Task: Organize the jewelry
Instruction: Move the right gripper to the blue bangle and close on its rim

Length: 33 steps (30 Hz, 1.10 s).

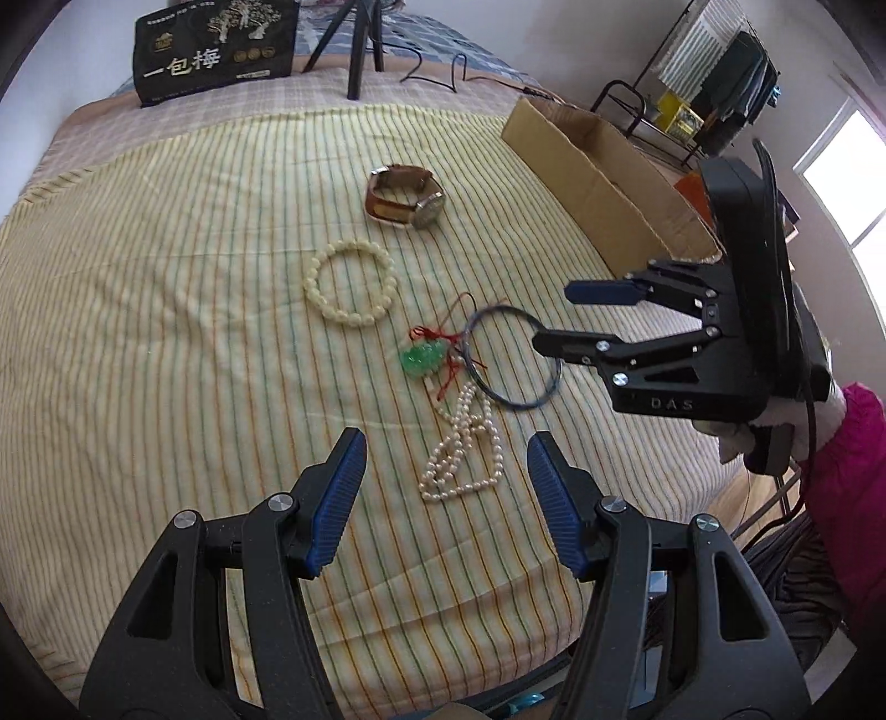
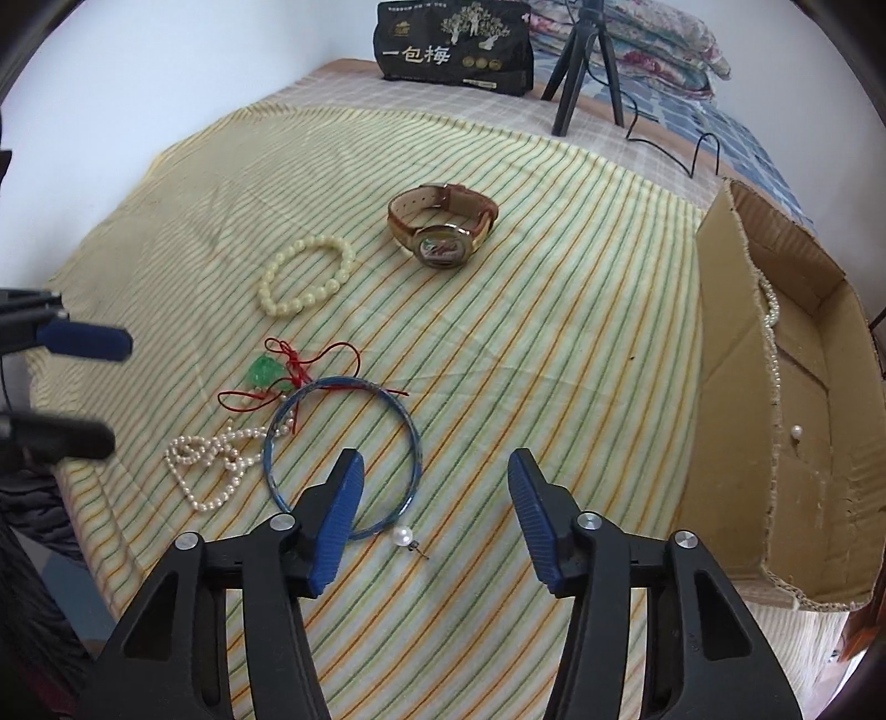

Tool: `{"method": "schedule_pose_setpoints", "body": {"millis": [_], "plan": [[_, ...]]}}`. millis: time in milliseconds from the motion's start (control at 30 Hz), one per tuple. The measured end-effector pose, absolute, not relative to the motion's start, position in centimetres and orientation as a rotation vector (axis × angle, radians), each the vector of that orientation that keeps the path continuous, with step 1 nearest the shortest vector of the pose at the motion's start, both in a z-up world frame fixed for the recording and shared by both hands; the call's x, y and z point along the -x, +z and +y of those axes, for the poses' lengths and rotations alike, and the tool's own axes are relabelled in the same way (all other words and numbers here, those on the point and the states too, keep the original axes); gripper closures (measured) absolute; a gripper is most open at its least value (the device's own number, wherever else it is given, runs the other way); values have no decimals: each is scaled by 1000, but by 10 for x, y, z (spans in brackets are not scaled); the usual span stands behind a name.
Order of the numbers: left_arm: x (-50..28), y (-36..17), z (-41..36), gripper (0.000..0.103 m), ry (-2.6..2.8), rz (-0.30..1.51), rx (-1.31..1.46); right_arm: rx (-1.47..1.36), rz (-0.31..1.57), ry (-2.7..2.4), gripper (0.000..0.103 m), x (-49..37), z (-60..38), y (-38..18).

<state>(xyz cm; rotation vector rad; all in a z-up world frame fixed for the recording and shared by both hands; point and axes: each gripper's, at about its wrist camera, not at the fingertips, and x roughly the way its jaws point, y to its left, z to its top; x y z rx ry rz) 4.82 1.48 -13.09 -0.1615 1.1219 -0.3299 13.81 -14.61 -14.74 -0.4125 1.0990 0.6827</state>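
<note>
Jewelry lies on a striped cloth (image 1: 166,277): a brown-strap watch (image 1: 406,196) (image 2: 443,230), a cream bead bracelet (image 1: 350,285) (image 2: 307,282), a green pendant on red cord (image 1: 422,357) (image 2: 266,372), a blue bangle (image 1: 512,357) (image 2: 340,457), a pearl necklace (image 1: 462,448) (image 2: 213,462) and a pearl earring (image 2: 405,536). My left gripper (image 1: 446,457) is open, just before the pearl necklace. My right gripper (image 2: 434,476) is open above the bangle's near edge and the earring; it also shows in the left wrist view (image 1: 551,315).
An open cardboard box (image 2: 797,387) (image 1: 587,171) stands at the right edge of the cloth, with a pearl strand (image 2: 771,327) and a pearl earring (image 2: 796,431) inside. A black snack bag (image 2: 454,47) and a tripod (image 2: 581,61) stand at the back.
</note>
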Motion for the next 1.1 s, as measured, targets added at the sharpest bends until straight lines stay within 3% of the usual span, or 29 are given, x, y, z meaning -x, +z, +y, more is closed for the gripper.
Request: {"method": "schedule_pose_setpoints", "body": {"millis": [533,633,1100], "plan": [[-57,-157,-18,41,-330,1162,48,405,1120,692,55,-146,-136,-156],[-61,-163,-22,48,-323,1173,38,396,1125,694,57,-149,-135,-157],[-65,-176,-25,57,-295,1187,18,402,1125,702,68,-152,-131,-163]]}}
